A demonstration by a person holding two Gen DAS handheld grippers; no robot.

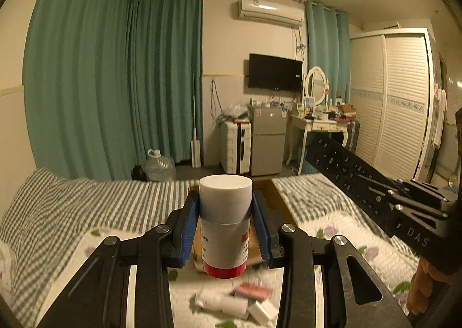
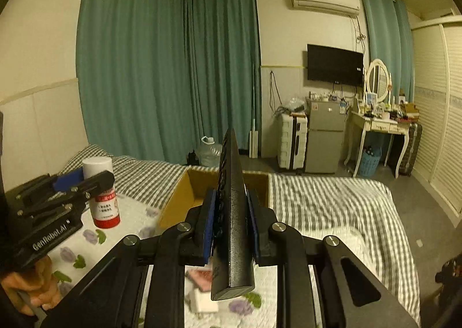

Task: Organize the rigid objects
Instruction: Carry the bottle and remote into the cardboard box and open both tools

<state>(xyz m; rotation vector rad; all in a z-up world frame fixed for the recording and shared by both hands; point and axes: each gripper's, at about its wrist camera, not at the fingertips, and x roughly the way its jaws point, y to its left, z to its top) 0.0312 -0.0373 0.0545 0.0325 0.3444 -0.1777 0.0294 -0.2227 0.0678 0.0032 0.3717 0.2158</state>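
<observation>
My left gripper (image 1: pixel 226 212) is shut on a white medicine bottle (image 1: pixel 224 224) with a white cap and red base, held upright above the bed; it also shows in the right wrist view (image 2: pixel 101 192). My right gripper (image 2: pixel 231 212) is shut on a black remote control (image 2: pixel 231 212), held on edge and pointing forward; the remote shows in the left wrist view (image 1: pixel 352 175) at the right. An open cardboard box (image 2: pixel 196 195) lies on the bed just beyond both grippers. Small items lie below: a white tube (image 1: pixel 222 303), a pink box (image 1: pixel 252 292), a white box (image 1: pixel 262 312).
The bed has a striped sheet (image 2: pixel 332 201) and a floral blanket (image 2: pixel 135 221). Beyond the bed stand a water jug (image 2: pixel 209 152), a white suitcase (image 2: pixel 291 143), a small fridge (image 2: pixel 324 137), a dressing table (image 2: pixel 381 126) and a wardrobe (image 1: pixel 398 102).
</observation>
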